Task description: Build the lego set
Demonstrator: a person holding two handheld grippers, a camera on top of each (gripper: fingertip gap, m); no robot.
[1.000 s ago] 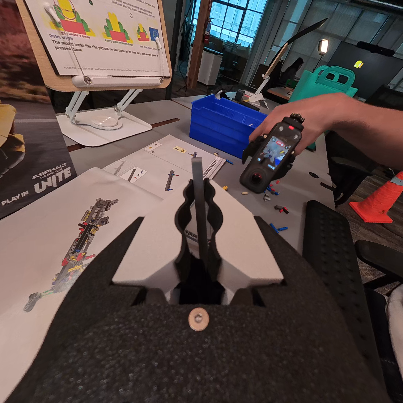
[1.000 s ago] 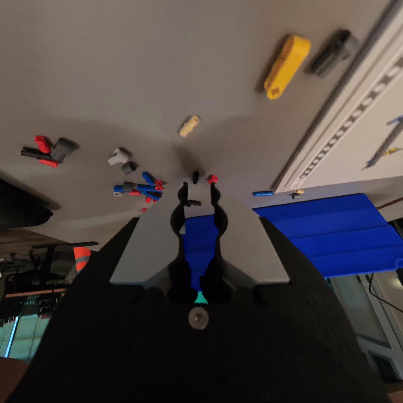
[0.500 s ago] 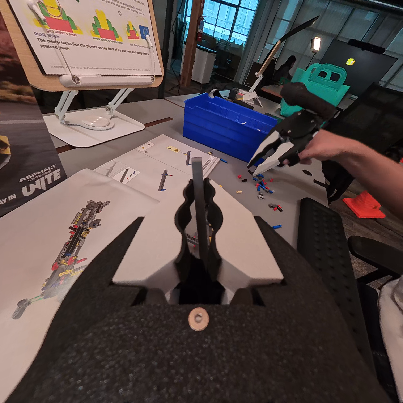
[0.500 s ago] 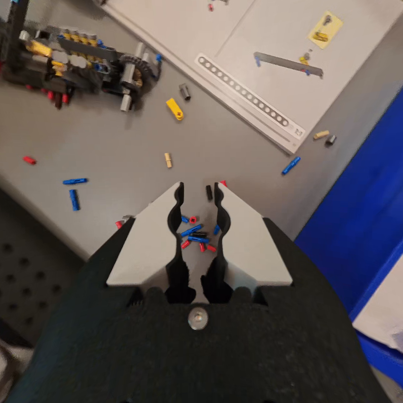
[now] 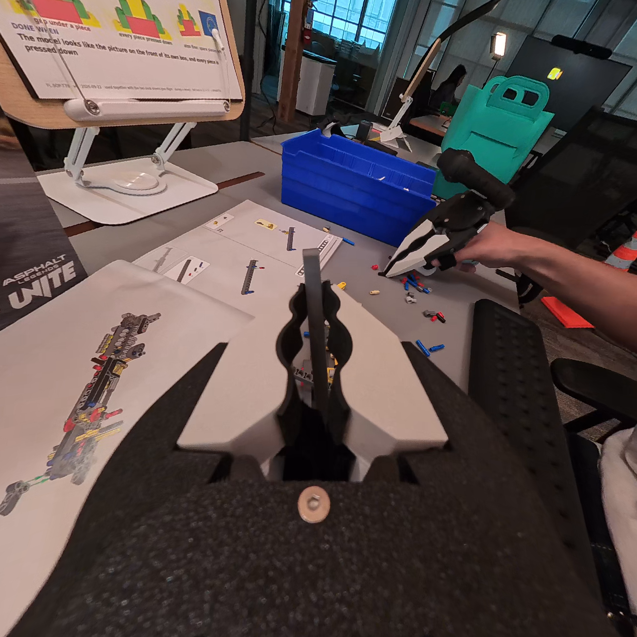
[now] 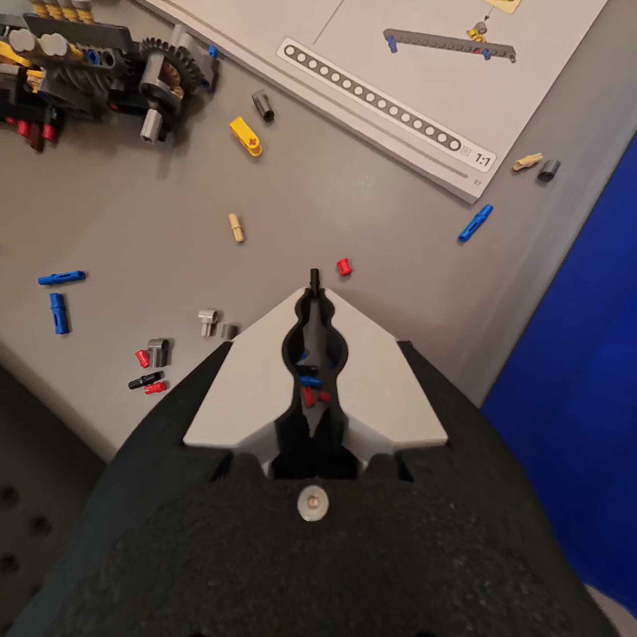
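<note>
Two hand-held grippers are loaded: my right hand-held gripper (image 6: 314, 291) pinches a black pin (image 6: 314, 277) by its very end, just left of the red bush (image 6: 343, 266), so it could twist free; my left hand-held gripper (image 5: 316, 293) clamps a dark beam (image 5: 313, 275).

A grey table (image 6: 327, 213) carries an open instruction booklet (image 5: 241, 248), a blue bin (image 5: 351, 186) at its far right, a white document stand (image 5: 131, 193) at far left, a part-built lego model (image 6: 86, 76), and loose pins (image 6: 62, 296) scattered near the right edge.
</note>
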